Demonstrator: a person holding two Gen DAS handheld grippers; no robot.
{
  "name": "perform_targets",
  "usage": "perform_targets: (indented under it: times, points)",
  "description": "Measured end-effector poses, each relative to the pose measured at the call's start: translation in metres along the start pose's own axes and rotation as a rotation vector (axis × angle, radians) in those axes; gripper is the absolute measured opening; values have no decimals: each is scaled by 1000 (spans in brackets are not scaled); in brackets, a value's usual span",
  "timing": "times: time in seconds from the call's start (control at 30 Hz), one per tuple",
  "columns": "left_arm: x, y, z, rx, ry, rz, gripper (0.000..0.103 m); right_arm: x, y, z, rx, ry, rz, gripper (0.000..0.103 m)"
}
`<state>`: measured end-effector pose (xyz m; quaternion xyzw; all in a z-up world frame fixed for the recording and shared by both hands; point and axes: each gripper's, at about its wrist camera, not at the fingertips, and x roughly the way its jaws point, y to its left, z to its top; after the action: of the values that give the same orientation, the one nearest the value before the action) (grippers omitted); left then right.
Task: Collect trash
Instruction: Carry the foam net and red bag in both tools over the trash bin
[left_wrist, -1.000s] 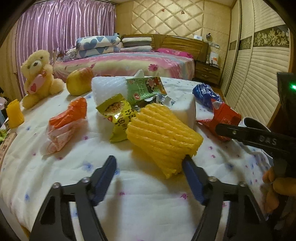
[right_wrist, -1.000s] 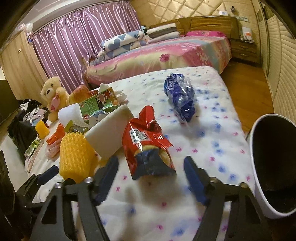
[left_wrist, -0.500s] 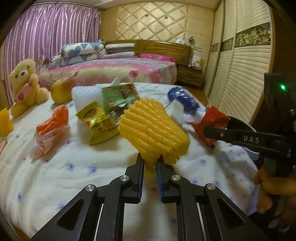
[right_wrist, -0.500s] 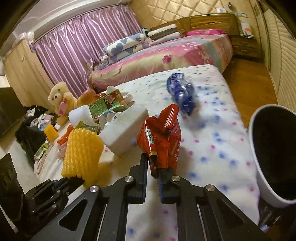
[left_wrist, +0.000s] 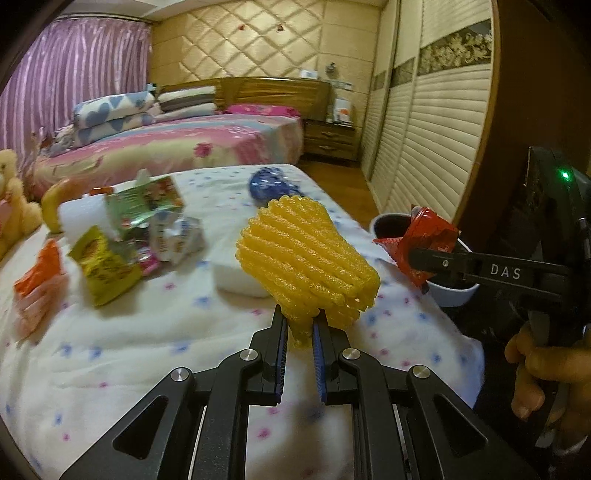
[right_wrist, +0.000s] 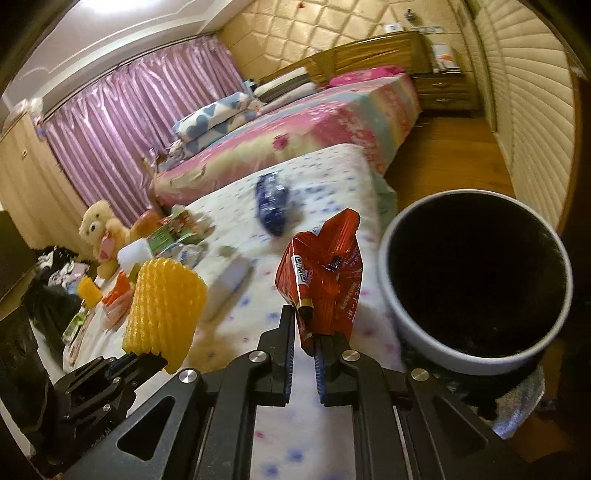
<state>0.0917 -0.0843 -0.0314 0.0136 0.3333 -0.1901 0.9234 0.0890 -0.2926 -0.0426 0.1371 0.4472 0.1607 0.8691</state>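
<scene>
Both grippers, apart and empty a second ago with their trash lying on the bed, now carry it off the cover, jaws clamped.

- Left gripper (left_wrist: 300, 334): jaws pinched on the lower edge of the yellow foam net (left_wrist: 308, 264), which stands up and leans right above the bed; also seen at the left of the right wrist view (right_wrist: 164, 312).
- Right gripper (right_wrist: 304, 338): jaws closed on the bottom corner of the red snack wrapper (right_wrist: 321, 284), held upright just left of the bin. In the left wrist view the wrapper (left_wrist: 424, 240) hangs over the bin's near rim.
- Bin (right_wrist: 424, 339): round, pale wall, dark inside, at the right edge of the bed; its rim (left_wrist: 454, 297) shows behind the right gripper's finger in the left wrist view.
- Bed cover (left_wrist: 129, 350): white with small flowers.
- Still lying on it: blue wrapper (right_wrist: 271, 206) far centre; white foam block (left_wrist: 240, 280) behind the foam net; yellow-green packet (left_wrist: 103, 269), green packet (left_wrist: 147, 199) and orange packet (left_wrist: 38, 269) at left, all blurred.
- Teddy bear (right_wrist: 99, 229): far left edge of the bed.
- Person's hand (left_wrist: 535, 369): at the right gripper's handle, near right.
</scene>
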Motion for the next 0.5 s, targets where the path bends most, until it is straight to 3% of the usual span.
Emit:
perform_targets:
  times: [0.5]
  points:
    - [59, -39, 39, 93, 46, -79, 11, -28, -70, 8, 112, -40, -104, 9]
